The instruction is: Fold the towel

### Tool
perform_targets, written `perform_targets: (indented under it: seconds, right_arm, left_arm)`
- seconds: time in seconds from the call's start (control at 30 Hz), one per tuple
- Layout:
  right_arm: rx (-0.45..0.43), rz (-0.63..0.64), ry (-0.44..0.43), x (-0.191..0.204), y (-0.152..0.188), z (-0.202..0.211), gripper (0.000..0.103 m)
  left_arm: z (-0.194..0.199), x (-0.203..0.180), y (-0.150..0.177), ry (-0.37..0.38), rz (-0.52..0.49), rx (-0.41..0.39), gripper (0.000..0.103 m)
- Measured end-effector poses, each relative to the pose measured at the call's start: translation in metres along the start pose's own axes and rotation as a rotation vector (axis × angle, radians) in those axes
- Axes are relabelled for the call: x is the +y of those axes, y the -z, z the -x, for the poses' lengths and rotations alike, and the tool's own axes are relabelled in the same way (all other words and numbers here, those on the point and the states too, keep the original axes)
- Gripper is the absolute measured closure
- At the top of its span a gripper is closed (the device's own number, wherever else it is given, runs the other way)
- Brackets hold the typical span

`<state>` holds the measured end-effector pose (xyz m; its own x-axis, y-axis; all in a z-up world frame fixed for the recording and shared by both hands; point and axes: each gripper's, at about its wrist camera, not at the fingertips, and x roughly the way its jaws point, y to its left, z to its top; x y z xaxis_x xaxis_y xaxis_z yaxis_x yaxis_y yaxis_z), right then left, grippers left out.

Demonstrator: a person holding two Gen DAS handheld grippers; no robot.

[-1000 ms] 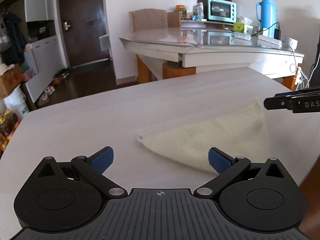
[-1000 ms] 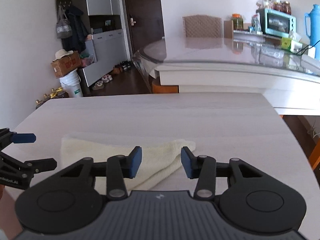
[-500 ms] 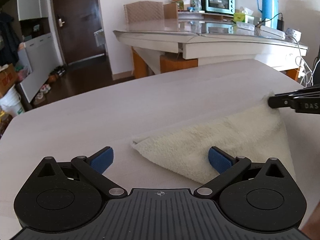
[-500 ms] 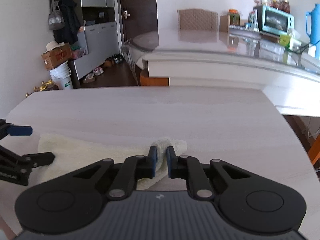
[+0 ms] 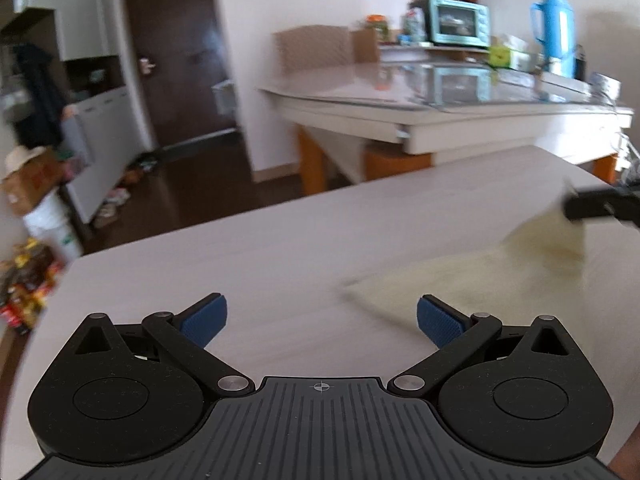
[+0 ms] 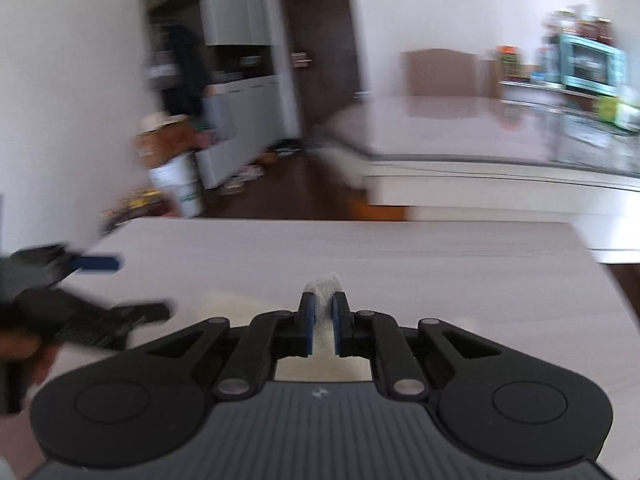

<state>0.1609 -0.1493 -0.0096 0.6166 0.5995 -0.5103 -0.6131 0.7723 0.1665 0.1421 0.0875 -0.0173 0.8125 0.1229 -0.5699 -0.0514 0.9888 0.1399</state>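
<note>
- Pinching one towel (image 5: 480, 280) corner, the right gripper (image 6: 323, 320) lifts it off the table (image 5: 260, 248) near the right edge.
- The left gripper (image 5: 322, 320) hangs above bare tabletop, jaws spread wide, empty.
- Folding looks barely begun: no fold laid.
- No writing is legible through the blur.

No text, label or number can be read in either view: the red marking on the cardboard box (image 5: 30, 184) beside the white bucket (image 5: 54, 228) is blurred past reading, and the rest is motion-smeared.
</note>
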Motion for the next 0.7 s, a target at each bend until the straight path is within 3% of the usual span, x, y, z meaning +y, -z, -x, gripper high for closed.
perform_targets:
  seconds: [0.2,0.4,0.5,0.57,0.63,0.7]
  right_arm:
    - [0.084,0.164,-0.212,0.091,0.029,-0.007,0.093]
    - [0.162,0.253,-0.291,0.133,0.045,-0.019,0.091]
    - [0.142,0.257,-0.268,0.133,0.040,-0.013,0.083]
    - [0.081,0.233,-0.222,0.118,0.029,0.000,0.080]
    - [0.037,0.213,-0.168,0.101,0.023,0.008,0.069]
    - [0.013,0.187,-0.034,0.068,0.018,0.007,0.061]
  left_arm:
    - [0.026,0.046,0.013,-0.090,0.042,0.002,0.000]
    - [0.036,0.058,0.022,-0.091,0.062,0.008,0.000]
    - [0.034,0.055,0.022,-0.064,0.062,0.005,0.000]
    - [0.032,0.050,0.020,-0.041,0.047,0.006,0.000]
    - [0.029,0.043,0.017,-0.009,0.028,0.008,0.000]
    - [0.024,0.031,0.015,0.061,-0.002,0.018,0.000]
